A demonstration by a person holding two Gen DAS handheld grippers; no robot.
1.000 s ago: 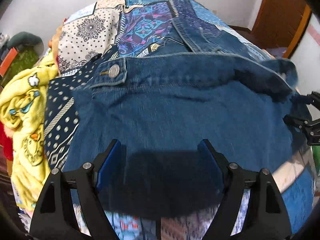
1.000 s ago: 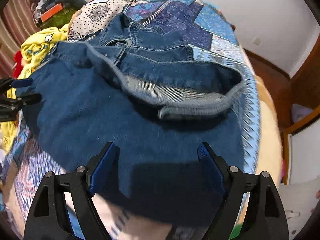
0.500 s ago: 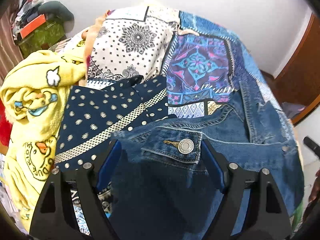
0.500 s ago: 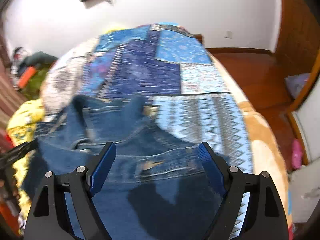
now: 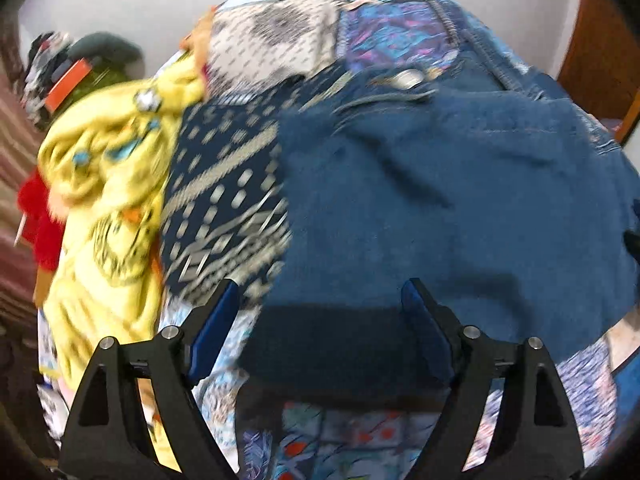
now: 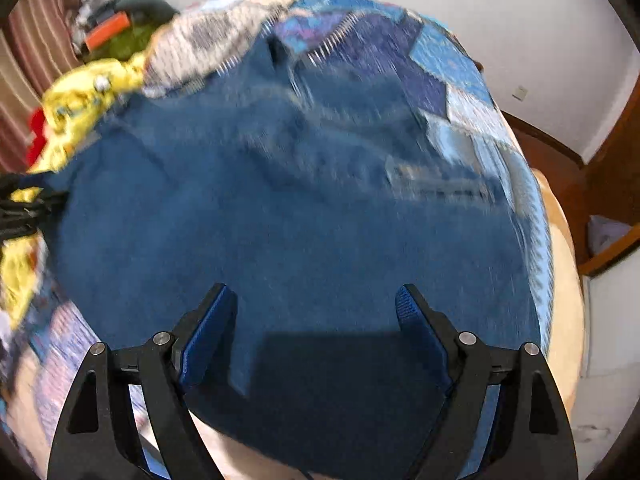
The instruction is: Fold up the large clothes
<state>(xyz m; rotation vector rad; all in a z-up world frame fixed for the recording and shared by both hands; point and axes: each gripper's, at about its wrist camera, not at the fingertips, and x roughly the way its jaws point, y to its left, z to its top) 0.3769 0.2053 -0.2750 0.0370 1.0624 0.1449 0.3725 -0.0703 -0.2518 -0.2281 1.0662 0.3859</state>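
Denim garment [image 6: 304, 216] is laid part-folded on the bed [image 6: 460, 68] ahead of the left hand-held gripper [image 5: 320, 308], whose empty jaws are opening, and the right hand-held gripper [image 6: 316, 312], held wide and empty; further folds are judged left.

Both views sit just behind a pair of black fingers with blue pads and look steeply down along them onto a bed, close above its surface. The left wrist view, behind the left gripper [image 5: 320, 292], faces the left part of a blue denim garment [image 5: 460, 208], with a navy patterned cloth [image 5: 224, 200] and a yellow blanket [image 5: 108, 200] to its left. The right wrist view, behind the right gripper [image 6: 316, 296], looks over the garment's right part toward the wooden floor [image 6: 560, 176]. Both share the denim, the patchwork bedspread [image 5: 392, 36], the yellow blanket and the white wall [image 6: 500, 8]; both are motion-blurred.
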